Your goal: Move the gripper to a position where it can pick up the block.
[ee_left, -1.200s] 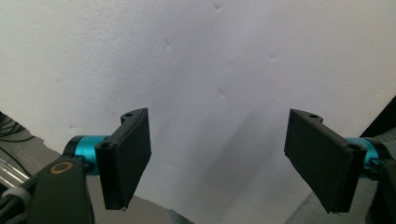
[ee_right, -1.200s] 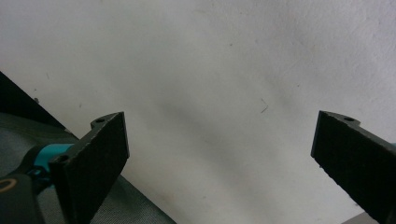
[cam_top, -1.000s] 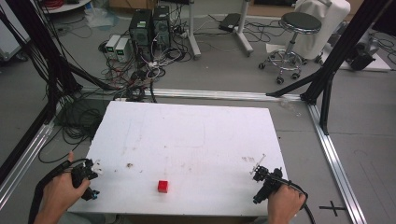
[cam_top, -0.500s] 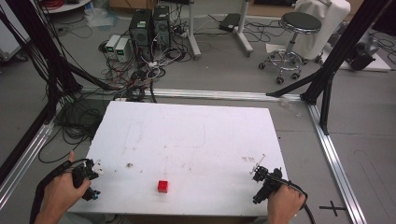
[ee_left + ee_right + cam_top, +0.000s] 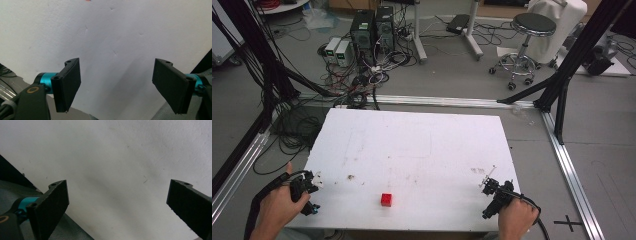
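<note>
A person's hands rest at the near corners of a white surface (image 5: 412, 145), each holding a two-jaw gripper. The left gripper (image 5: 312, 181) sits at the near-left edge; in the left gripper view (image 5: 116, 85) its black jaws stand wide apart with nothing between them but bare white board. The right gripper (image 5: 488, 184) lies at the near-right corner; in the right gripper view (image 5: 117, 205) its jaws are likewise spread wide and hold nothing. A small red cube (image 5: 386, 199) sits alone on the surface near the front edge, between the two grippers and well apart from both, somewhat closer to the left one. Beyond the surface, on the grey floor, stand computer towers (image 5: 373, 25) amid tangled cables, and a round stool (image 5: 526, 30) on castors
</note>
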`<state>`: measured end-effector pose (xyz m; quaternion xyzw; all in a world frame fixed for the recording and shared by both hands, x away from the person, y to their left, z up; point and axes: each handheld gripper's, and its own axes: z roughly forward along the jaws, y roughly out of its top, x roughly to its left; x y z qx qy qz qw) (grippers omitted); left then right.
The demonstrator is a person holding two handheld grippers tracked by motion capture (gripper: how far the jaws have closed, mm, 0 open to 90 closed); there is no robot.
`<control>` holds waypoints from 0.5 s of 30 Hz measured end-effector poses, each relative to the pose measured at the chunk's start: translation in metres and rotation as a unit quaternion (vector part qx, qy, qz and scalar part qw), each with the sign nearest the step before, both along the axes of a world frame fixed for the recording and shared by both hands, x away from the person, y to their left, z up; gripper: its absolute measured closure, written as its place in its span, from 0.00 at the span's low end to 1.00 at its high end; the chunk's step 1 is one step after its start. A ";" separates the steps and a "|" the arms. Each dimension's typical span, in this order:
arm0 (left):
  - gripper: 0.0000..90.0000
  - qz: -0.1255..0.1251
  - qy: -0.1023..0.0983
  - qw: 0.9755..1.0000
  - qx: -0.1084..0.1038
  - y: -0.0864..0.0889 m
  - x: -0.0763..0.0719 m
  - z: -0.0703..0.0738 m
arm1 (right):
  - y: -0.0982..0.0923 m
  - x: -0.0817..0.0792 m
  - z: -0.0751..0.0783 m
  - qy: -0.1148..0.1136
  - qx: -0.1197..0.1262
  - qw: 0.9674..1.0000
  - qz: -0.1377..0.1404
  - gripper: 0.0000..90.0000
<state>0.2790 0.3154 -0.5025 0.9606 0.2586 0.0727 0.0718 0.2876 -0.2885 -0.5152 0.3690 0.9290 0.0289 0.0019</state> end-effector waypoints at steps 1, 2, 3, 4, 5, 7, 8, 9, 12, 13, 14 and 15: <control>0.26 0.000 0.000 1.000 0.000 0.000 0.000 0.000 | 0.000 0.000 0.000 0.000 0.000 1.000 0.000 0.04; 0.26 -0.001 -0.002 1.000 0.000 -0.001 0.000 0.000 | -0.001 0.000 0.000 -0.002 0.001 1.000 0.001 0.04; 0.26 -0.001 -0.002 1.000 0.000 -0.001 0.000 0.000 | -0.001 0.000 0.000 -0.003 0.000 1.000 0.006 0.04; 0.26 -0.003 0.001 1.000 -0.005 -0.003 0.001 0.001 | -0.001 -0.001 0.000 -0.003 0.003 1.000 0.004 0.04; 0.26 -0.003 0.001 1.000 -0.005 -0.003 0.001 0.001 | -0.001 -0.001 0.000 -0.003 0.003 1.000 0.004 0.04; 0.26 -0.005 -0.004 1.000 -0.012 -0.005 0.001 0.003 | 0.000 -0.001 0.001 -0.001 0.000 1.000 0.002 0.04; 0.26 -0.005 -0.008 1.000 -0.015 -0.006 0.001 0.003 | 0.000 -0.002 0.001 -0.001 0.003 1.000 0.002 0.04; 0.26 -0.005 -0.008 1.000 -0.015 -0.006 0.001 0.003 | 0.000 -0.002 0.001 -0.001 0.003 1.000 0.002 0.04; 0.26 -0.015 -0.008 1.000 -0.023 -0.012 0.001 0.004 | 0.000 -0.001 0.001 -0.002 0.006 1.000 0.006 0.04; 0.26 -0.015 -0.008 1.000 -0.023 -0.012 0.001 0.004 | 0.000 -0.001 0.001 -0.002 0.006 1.000 0.006 0.04; 0.26 -0.018 -0.006 0.999 -0.027 -0.014 0.001 0.005 | 0.000 -0.001 0.001 -0.002 0.006 1.000 0.007 0.04; 0.26 -0.018 -0.006 0.999 -0.027 -0.014 0.001 0.005 | 0.000 -0.001 0.001 -0.002 0.006 1.000 0.007 0.04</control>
